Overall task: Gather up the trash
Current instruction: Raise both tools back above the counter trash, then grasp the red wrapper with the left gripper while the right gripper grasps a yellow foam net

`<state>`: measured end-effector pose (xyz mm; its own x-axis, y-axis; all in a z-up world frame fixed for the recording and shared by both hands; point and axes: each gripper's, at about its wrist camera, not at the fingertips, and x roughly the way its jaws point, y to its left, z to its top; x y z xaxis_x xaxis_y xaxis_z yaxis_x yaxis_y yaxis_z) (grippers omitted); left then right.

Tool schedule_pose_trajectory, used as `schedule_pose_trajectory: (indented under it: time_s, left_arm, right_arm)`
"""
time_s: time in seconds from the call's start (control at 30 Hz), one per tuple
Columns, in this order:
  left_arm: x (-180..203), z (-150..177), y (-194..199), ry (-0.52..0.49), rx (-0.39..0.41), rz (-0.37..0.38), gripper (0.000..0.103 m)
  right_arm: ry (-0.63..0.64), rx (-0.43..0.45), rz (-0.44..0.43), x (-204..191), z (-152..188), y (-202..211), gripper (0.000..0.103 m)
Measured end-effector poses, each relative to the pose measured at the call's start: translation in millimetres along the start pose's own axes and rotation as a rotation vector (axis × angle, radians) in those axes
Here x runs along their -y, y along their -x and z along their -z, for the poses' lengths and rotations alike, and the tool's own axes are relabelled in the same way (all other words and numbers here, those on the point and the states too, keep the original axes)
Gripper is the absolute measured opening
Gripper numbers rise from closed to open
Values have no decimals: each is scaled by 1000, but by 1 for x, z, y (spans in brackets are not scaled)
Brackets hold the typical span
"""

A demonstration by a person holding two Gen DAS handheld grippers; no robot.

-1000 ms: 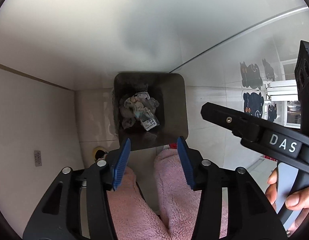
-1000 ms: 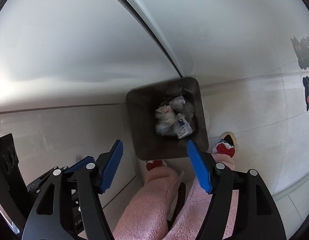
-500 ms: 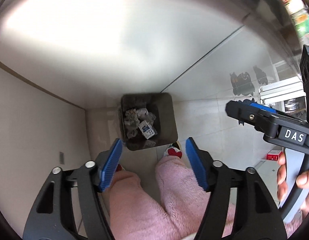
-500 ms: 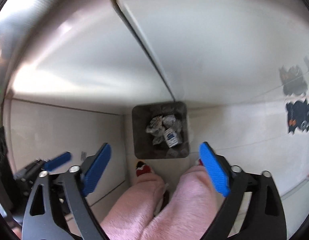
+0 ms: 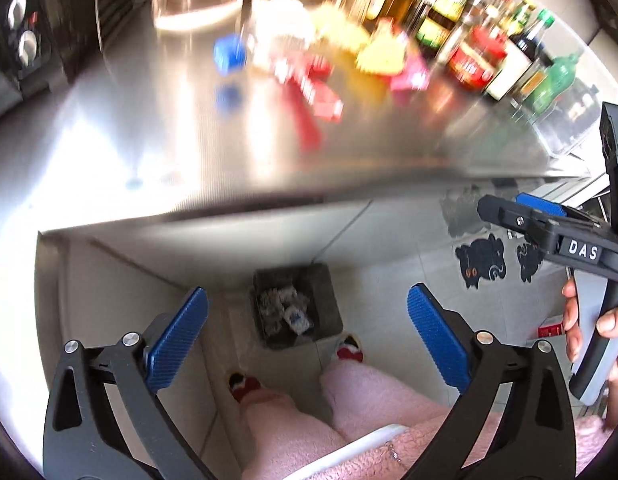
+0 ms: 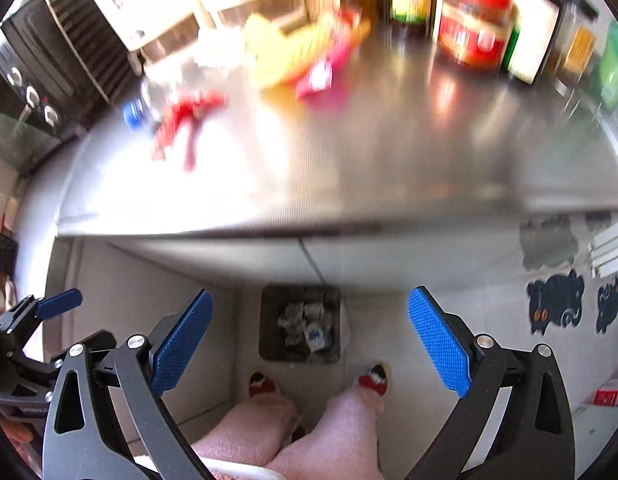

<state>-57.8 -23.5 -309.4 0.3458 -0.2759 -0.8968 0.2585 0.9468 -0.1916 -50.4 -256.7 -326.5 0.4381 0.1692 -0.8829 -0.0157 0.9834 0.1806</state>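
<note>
Two hand-held grippers, left hand-held gripper (image 5: pixel 307 334) and right hand-held gripper (image 6: pixel 309 338), are held side by side above the steel bench (image 5: pixel 237 148) edge, angled downward, jaws spread wide and gripping nothing, over the floor bin (image 6: pixel 269 344) containing crumpled trash (image 6: pixel 307 326).

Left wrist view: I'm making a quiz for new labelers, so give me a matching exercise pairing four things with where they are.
Things:
1. trash bin
2. red wrapper
3. bottles
4. cat stickers

Places:
a. back right of the counter
b. floor, right of the bin
c. middle of the steel counter
d. floor, ahead of the person's feet

Pairs: 1-d, 2-c, 3-a, 4-b
</note>
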Motion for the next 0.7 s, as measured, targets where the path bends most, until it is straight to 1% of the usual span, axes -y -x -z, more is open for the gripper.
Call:
schedule_pose_trajectory:
  time_s: [0.07,0.17,0.27,0.33,0.53,0.6,0.67,0.7]
  left_arm:
    - [4,-14,13,-14,32,-8,95]
    - [5,-33,20,-28,66,-9,95]
    - [7,-54,19,-40,82,-18,95]
    - [6,-68,17,-45,89,-26,95]
    - [0,-107,-10,-47,76,-36,94]
    - [-2,-117,-20,-37,68,-36,91]
    - [-3,-125,-30,-29,53,-35,81]
    - [-4,-129,-35,-24,44,-33,78]
  right_arm:
    - [4,38,9,0,-15,12,98]
    - [7,83,15,-1,-38,26,98]
    - [13,115,11,-3,-59,30,98]
    - [19,126,5,-5,-79,32,99]
    - [27,130,-11,-13,-122,8,98]
    - [28,132,-22,-14,-135,0,98]
    - [35,140,-31,-15,-146,-5,98]
    - [37,143,-35,-16,-152,-8,97]
